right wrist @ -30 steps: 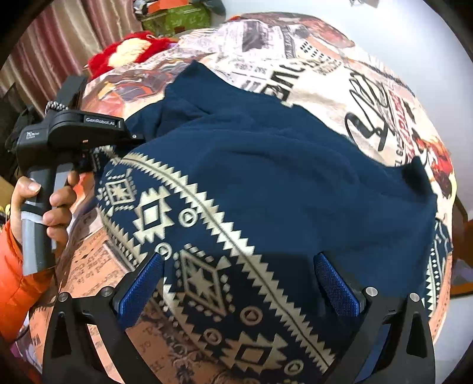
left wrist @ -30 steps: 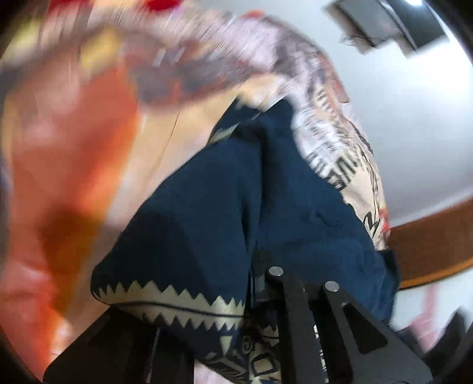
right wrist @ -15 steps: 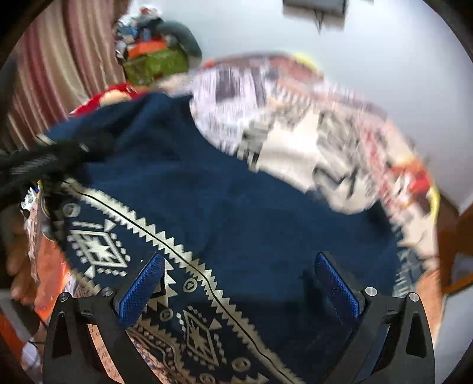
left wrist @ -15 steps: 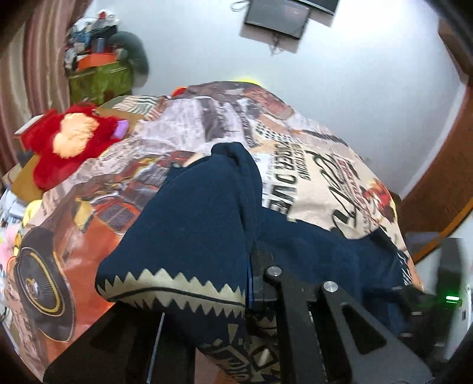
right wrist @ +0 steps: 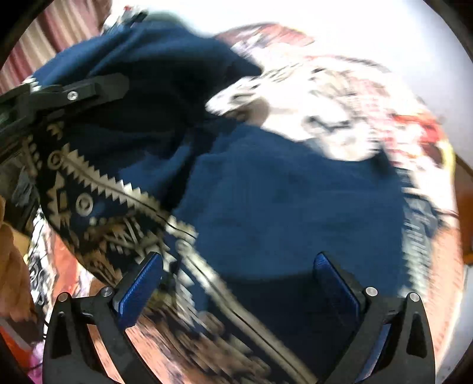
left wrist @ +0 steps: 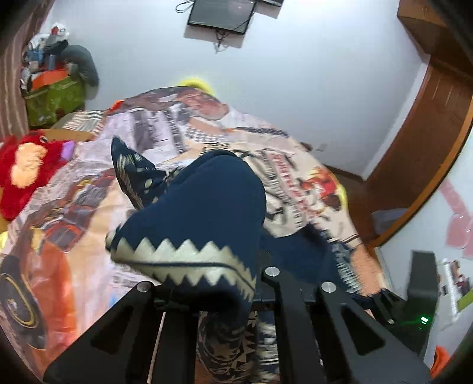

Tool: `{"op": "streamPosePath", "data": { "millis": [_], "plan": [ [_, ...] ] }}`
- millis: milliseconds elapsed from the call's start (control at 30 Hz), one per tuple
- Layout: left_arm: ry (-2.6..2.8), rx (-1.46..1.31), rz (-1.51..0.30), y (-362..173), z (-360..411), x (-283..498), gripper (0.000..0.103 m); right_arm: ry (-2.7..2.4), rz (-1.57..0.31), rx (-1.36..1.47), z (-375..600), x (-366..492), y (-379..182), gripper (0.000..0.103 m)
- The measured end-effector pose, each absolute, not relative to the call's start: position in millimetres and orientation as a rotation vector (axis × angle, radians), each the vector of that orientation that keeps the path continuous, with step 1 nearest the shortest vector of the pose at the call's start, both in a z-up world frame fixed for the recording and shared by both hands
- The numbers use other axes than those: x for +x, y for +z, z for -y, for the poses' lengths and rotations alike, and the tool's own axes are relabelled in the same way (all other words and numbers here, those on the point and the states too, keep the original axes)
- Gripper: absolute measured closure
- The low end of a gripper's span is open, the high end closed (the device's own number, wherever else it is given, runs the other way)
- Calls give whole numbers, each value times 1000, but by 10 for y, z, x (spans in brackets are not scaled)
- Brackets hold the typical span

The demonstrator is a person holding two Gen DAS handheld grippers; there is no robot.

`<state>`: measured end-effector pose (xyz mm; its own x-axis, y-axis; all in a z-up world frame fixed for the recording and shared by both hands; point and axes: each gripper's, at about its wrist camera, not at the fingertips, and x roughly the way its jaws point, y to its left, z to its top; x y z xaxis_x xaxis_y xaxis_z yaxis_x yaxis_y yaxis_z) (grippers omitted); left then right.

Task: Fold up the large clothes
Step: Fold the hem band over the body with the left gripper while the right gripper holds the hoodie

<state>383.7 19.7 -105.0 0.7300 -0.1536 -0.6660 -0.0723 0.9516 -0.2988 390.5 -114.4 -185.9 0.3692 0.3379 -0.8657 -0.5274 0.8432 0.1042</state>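
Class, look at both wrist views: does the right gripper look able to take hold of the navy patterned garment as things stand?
Probably yes. The right gripper is open, and the navy garment lies spread on the bed directly ahead of its fingers with nothing between. The left gripper pinches a raised fold off to the side.

Room was evenly bright; right view smeared with motion blur, white wall (right wrist: 340,26) blown out at twelve o'clock, edges bowed.
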Motion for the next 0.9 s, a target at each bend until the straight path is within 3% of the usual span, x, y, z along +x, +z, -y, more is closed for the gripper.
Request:
{"op": "streamPosePath", "data": {
  "millis": [333, 600, 900],
  "plan": [
    [-233, -188, -736, -793, 936, 3909, 96, 348, -977, -8, 2664, 3434, -1361, 0],
    [-381, -28, -982, -1508, 1658, 3787, 96, 290, -953, 10, 3133, 3057, -1283, 0],
    [-429, -84, -1110, -1847, 1446, 3691, 95, 288, -922, 20, 3221, 2890, -1224, 0]
  ]
}}
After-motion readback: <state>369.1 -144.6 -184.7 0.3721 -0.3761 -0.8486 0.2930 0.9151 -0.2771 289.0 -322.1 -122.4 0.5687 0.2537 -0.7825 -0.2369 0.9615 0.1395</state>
